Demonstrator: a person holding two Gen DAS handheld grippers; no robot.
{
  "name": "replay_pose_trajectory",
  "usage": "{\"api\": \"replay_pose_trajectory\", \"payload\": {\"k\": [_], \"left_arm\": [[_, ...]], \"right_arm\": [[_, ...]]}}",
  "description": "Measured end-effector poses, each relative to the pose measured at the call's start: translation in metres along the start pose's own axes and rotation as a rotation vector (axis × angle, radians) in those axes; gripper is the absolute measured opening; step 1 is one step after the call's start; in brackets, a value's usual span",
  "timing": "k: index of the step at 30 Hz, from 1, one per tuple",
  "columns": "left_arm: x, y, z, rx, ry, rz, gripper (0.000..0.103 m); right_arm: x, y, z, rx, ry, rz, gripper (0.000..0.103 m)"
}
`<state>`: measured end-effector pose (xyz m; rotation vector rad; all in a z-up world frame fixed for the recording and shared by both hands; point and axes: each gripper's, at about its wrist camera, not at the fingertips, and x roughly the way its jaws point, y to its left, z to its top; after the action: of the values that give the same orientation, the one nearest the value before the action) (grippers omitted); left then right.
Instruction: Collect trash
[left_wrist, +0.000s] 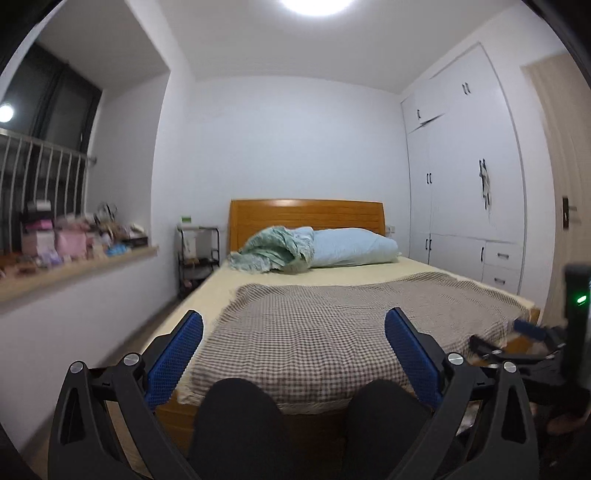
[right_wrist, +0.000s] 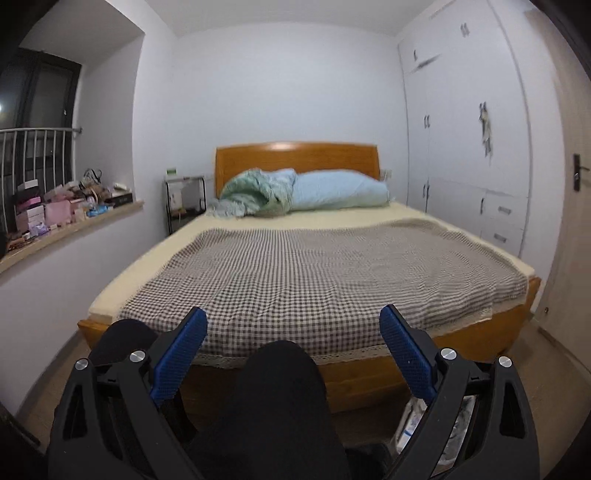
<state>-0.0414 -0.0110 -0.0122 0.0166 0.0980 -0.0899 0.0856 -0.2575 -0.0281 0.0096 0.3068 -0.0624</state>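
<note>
My left gripper (left_wrist: 294, 321) stands open at the foot of a bed, blue pads wide apart, nothing between them. My right gripper (right_wrist: 294, 319) is open too and empty; it also shows blurred at the right edge of the left wrist view as the right gripper (left_wrist: 532, 332). Behind the right finger of the right gripper, low on the floor, lies crinkled silvery-white wrapper-like litter (right_wrist: 458, 413), partly hidden. A person's knees in black trousers (left_wrist: 236, 417) (right_wrist: 280, 387) fill the bottom of both views.
A wooden bed (right_wrist: 369, 376) carries a checked blanket (right_wrist: 314, 273), a pale blue pillow (right_wrist: 340, 194) and a crumpled green cloth (right_wrist: 251, 195). A cluttered window ledge (right_wrist: 66, 218) runs along the left. White wardrobes (right_wrist: 461, 147) and a door stand right. A small black rack (right_wrist: 184, 203) sits beside the headboard.
</note>
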Motion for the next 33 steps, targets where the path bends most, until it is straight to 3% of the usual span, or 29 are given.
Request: {"api": "replay_pose_trajectory", "payload": {"k": [4,7,10,15,33], "left_arm": [[-0.025,0.004,-0.009,-0.061,0.030,-0.055,0.096],[-0.030,0.002,-0.012,-0.038,0.054,-0.012,0.096],[-0.033,0.002,-0.009,-0.033,0.044,-0.020,0.096],[-0.037,-0.001,-0.002,-0.019,0.006,-0.034,0.096],[-0.035,0.000,0.003,-0.018,-0.005,-0.038,0.096]], "right_arm": [[-0.031,-0.004,-0.005,-0.064,-0.035,-0.020,0.090],[-0.046,-0.012,-0.005,-0.040,-0.022,-0.003,0.090],[-0.045,-0.011,-0.009,-0.023,0.010,0.040,0.090],[-0.050,0.006,-0.017,-0.083,-0.010,0.069,0.090],[-0.060,-0.010,-0.020,-0.008,-0.030,0.040,0.090]]}}
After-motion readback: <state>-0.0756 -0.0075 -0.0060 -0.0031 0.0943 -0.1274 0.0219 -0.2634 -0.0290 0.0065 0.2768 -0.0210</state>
